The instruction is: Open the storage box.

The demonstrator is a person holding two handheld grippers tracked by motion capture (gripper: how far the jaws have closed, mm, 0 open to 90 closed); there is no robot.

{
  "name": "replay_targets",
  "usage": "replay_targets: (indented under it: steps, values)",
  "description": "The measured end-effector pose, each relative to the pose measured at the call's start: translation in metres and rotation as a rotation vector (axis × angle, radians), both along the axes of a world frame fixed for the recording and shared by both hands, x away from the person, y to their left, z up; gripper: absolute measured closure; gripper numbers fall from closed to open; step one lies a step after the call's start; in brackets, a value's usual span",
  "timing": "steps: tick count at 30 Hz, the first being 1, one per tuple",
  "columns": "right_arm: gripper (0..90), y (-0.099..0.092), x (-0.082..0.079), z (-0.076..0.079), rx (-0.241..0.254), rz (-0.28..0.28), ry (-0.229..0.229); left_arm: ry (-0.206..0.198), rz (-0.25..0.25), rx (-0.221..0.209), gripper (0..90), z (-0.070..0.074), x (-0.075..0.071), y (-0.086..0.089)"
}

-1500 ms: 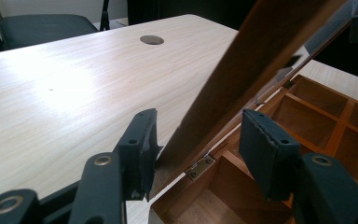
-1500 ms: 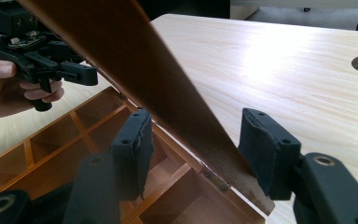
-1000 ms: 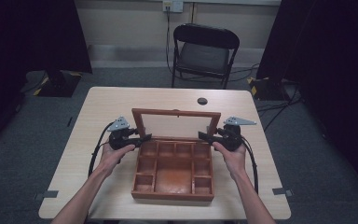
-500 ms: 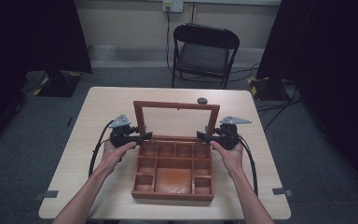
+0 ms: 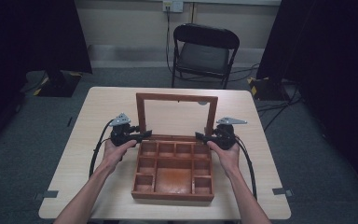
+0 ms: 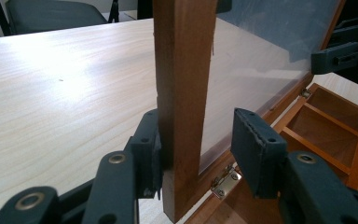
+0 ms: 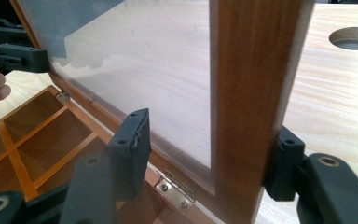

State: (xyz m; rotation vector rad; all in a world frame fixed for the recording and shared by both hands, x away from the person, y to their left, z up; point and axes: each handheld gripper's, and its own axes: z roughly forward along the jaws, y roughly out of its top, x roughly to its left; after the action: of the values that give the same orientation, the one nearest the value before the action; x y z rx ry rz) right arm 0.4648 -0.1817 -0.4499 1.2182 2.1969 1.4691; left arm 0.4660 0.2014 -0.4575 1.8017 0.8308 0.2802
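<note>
the wooden box point(image 5: 173, 173) lay open, its glazed lid point(image 5: 176, 115) upright. the left gripper point(image 5: 142, 136) and right gripper point(image 5: 201, 137) each straddled a lid post, jaws parted, gripping nothing.

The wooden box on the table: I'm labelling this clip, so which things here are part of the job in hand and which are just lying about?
In the job:
- wooden box, open, compartments bare
- glass lid, upright on its hinges
- left gripper, jaws either side of the lid's left frame
- right gripper, jaws either side of its right frame

Lying about:
- folding chair beyond the table
- cables on the floor
</note>
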Motion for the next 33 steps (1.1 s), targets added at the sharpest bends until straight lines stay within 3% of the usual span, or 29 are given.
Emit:
replay_targets:
  steps: [12, 17, 26, 33]
  values:
    - [48.2, -0.001, 0.002, -0.005, 0.025, 0.015, 0.028, 0.04, 0.009, -0.01, 55.0, -0.003, 0.002, 0.006]
    - [46.8, 0.0, 0.004, -0.007, 0.032, 0.005, 0.038, 0.063, 0.012, -0.025, 51.6, -0.005, 0.004, 0.005]
    - [42.2, -0.001, 0.007, -0.009, 0.026, -0.019, 0.053, 0.11, 0.017, -0.001, 47.3, -0.012, 0.008, 0.006]
    - [39.1, -0.003, 0.01, -0.016, 0.034, -0.036, 0.091, 0.148, 0.029, -0.03, 44.9, -0.018, 0.012, 0.01]
